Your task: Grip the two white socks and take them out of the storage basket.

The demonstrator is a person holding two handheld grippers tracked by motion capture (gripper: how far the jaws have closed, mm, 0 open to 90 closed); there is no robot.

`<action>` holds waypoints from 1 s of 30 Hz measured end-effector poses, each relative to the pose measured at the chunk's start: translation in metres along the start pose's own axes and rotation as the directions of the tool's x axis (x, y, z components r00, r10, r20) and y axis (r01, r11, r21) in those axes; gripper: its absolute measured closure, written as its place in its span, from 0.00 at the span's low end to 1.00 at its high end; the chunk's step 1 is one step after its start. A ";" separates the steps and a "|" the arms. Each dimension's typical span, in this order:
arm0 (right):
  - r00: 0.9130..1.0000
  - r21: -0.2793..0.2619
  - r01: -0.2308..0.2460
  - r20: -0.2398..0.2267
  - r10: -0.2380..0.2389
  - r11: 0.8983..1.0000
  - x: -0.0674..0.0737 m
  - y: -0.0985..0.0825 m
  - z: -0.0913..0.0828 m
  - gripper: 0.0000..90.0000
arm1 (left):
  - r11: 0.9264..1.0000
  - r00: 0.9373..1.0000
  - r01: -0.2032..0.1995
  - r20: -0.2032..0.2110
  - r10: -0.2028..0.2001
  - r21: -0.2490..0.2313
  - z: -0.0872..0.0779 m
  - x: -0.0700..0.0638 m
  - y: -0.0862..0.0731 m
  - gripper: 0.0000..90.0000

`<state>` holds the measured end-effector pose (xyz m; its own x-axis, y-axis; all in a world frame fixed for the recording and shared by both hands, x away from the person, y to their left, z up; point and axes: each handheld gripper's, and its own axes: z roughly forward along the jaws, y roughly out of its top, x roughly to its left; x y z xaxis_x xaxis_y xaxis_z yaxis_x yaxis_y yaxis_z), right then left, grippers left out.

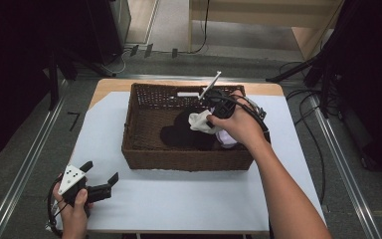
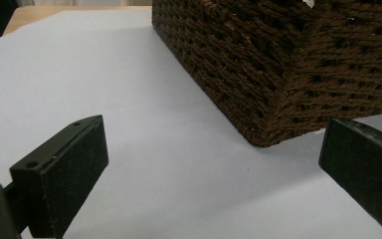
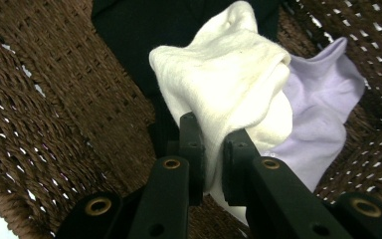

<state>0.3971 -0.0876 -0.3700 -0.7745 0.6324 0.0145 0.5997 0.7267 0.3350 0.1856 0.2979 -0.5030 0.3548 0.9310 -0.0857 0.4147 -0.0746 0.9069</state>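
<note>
A brown wicker basket (image 1: 142, 149) sits on the white table sheet and holds a black cloth (image 1: 181, 132), a lilac cloth (image 1: 227, 139) and a white sock (image 1: 199, 121). My right gripper (image 3: 213, 142) is shut on the white sock (image 3: 229, 79), which bunches up between its jaws above the lilac cloth (image 3: 323, 99) and the black cloth (image 3: 144, 25). In the high view that gripper (image 1: 213, 113) hangs over the right half of the basket. My left gripper (image 1: 101, 179) rests open near the table's front left corner, facing a basket corner (image 2: 273, 89), with nothing between its jaws.
The white sheet (image 1: 179, 199) lies bare in front of and left of the basket. Cables (image 1: 303, 99) and stand legs (image 1: 293, 69) run on the floor to the right of the table. Metal rails (image 1: 30, 159) flank both sides.
</note>
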 end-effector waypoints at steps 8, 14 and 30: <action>1.000 -0.013 -0.005 0.011 0.005 1.000 -0.004 -0.002 -0.010 0.91 | 1.000 1.000 -0.002 0.000 0.002 0.003 0.000 0.000 0.000 0.00; 1.000 -0.018 -0.005 0.022 0.005 1.000 -0.009 -0.005 -0.019 0.91 | 1.000 1.000 -0.002 -0.001 0.002 0.002 0.000 0.000 0.000 0.00; 0.999 -0.038 -0.016 0.027 0.017 0.999 -0.019 -0.014 -0.050 0.91 | 1.000 1.000 -0.001 -0.005 0.001 -0.002 0.001 0.000 0.000 0.00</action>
<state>0.3937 -0.1229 -0.3282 -0.7581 0.6521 -0.0055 0.6041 0.7054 0.3706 0.1863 0.2973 -0.5032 0.3514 0.9326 -0.0829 0.4125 -0.0747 0.9079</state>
